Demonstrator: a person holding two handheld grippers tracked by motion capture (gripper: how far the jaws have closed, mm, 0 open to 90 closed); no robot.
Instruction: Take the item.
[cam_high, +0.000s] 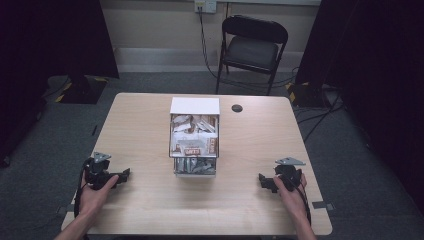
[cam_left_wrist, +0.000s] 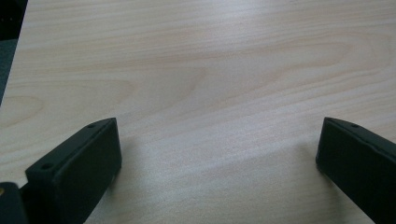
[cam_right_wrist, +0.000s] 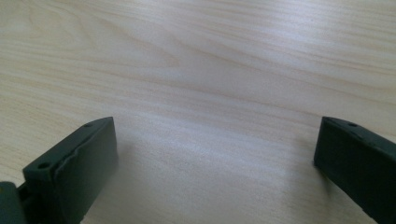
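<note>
1. At the middle of the table (cam_high: 140, 210) we see the box (cam_high: 194, 136), a white-topped case with a clear front, packed with small packets; it stands upright, its front toward us.
2. Left of the box and well apart from it, our left gripper (cam_high: 121, 176) rests near the table's near edge, held in our left hand (cam_high: 95, 192), jaws pointing toward the box.
3. In the left gripper view, its jaws stand spread wide over bare wood (cam_left_wrist: 210, 84), with nothing between them.
4. Right of the box, about as far off, our right gripper (cam_high: 263, 181) sits in our right hand (cam_high: 290, 192), jaws pointing back toward the box.
5. In the right gripper view, its jaws are likewise spread wide above the table (cam_right_wrist: 210, 84), gripping nothing.
6. Behind the box, past the table's far edge, a black folding chair (cam_high: 251, 50) stands on the grey floor.
7. Just right of the box's far corner, a small dark round hole (cam_high: 237, 108) marks the tabletop.
</note>
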